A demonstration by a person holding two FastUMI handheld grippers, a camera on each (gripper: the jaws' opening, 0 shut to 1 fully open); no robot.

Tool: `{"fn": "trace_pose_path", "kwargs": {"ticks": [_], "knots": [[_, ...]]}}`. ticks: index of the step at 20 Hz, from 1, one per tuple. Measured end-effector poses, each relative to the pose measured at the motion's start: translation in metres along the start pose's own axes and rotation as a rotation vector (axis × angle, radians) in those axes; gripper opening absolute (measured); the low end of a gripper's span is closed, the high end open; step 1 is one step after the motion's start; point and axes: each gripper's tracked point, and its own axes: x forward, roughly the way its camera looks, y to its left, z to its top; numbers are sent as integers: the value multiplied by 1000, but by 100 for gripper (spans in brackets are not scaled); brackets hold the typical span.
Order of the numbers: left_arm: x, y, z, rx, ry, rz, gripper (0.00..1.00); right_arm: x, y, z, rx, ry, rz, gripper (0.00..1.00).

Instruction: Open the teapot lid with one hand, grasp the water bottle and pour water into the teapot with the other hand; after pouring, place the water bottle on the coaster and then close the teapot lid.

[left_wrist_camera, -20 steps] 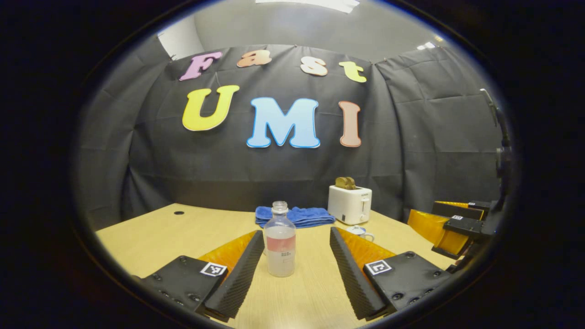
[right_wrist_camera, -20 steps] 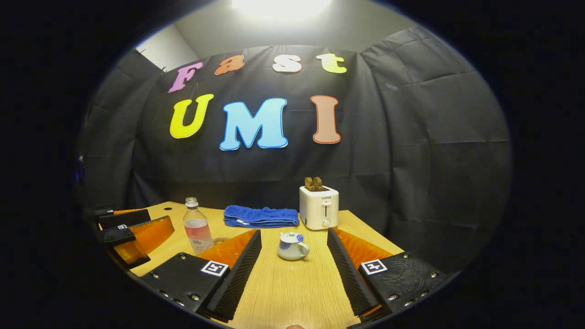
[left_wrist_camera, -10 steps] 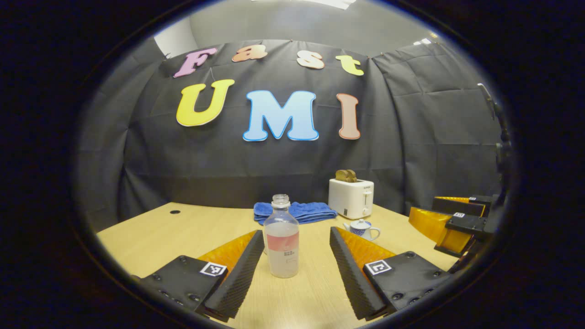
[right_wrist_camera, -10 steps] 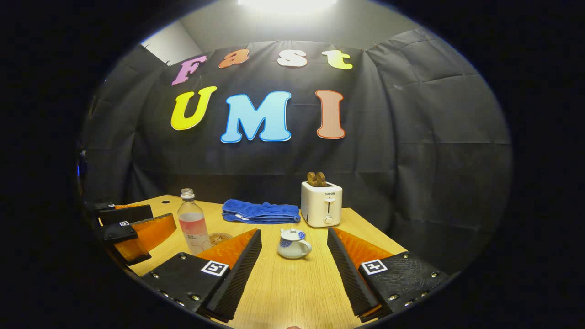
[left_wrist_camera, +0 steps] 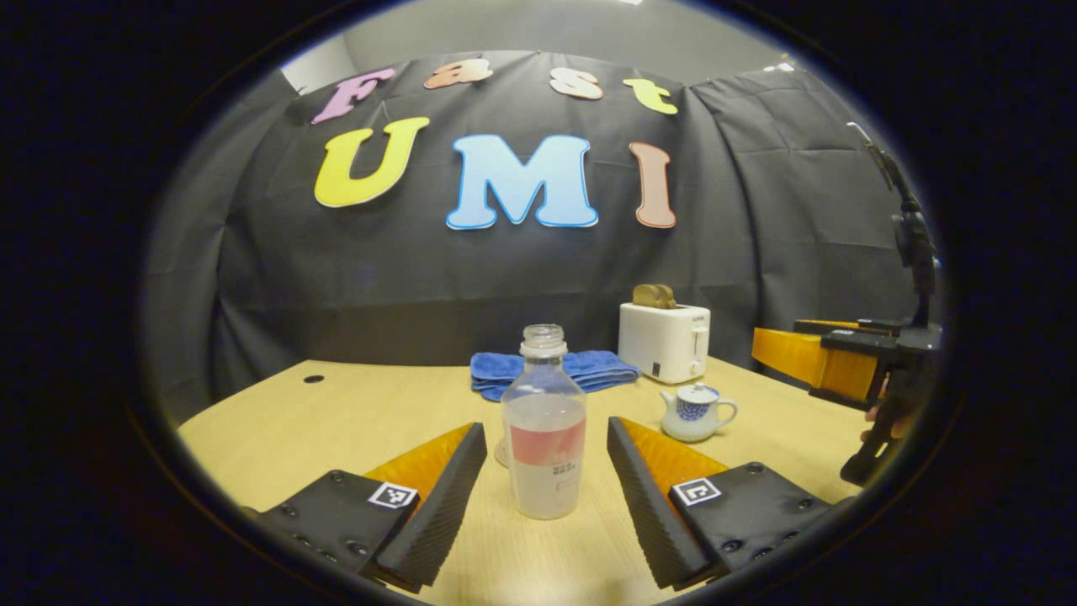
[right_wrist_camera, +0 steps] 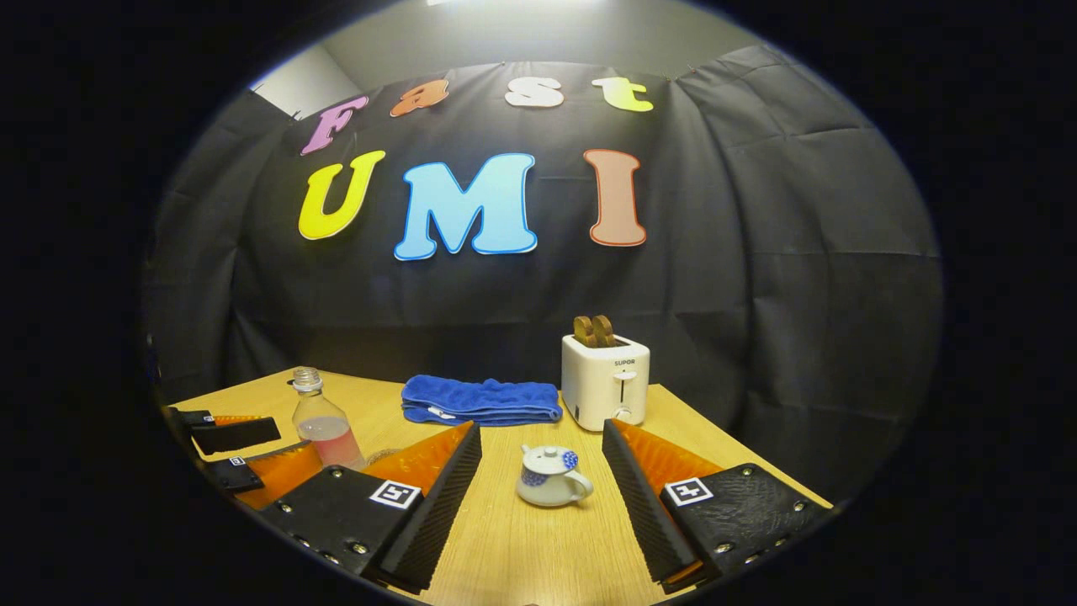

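Surface mid-area: bottle upright between wide left claw; right claw wide, flanking lidded teapot. Centre fingers before closing.

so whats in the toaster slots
Brown bread slices stick up from the top of the white toaster. Their lower parts sit hidden inside the slots, so how deep they go cannot be seen.

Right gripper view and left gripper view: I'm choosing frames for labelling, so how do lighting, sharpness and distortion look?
Right gripper view: bright glare from a ceiling light at the top edge; teapot sharp. Left gripper view: evenly lit, no glare; water bottle crisp between the open tool. Both views: fisheye curves the table edge and the wall.
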Motion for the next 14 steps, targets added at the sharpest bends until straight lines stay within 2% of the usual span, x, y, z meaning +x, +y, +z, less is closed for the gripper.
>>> {"fn": "trace_pose_path", "kwargs": {"ticks": [7,14], "knots": [[-1,-2,-5,-5,28,-4,100,50,3,-1,-53,-9,-25,90],[-1,-1,-8,6,36,-14,100,98,0,-17,-15,20,-44,90]]}}
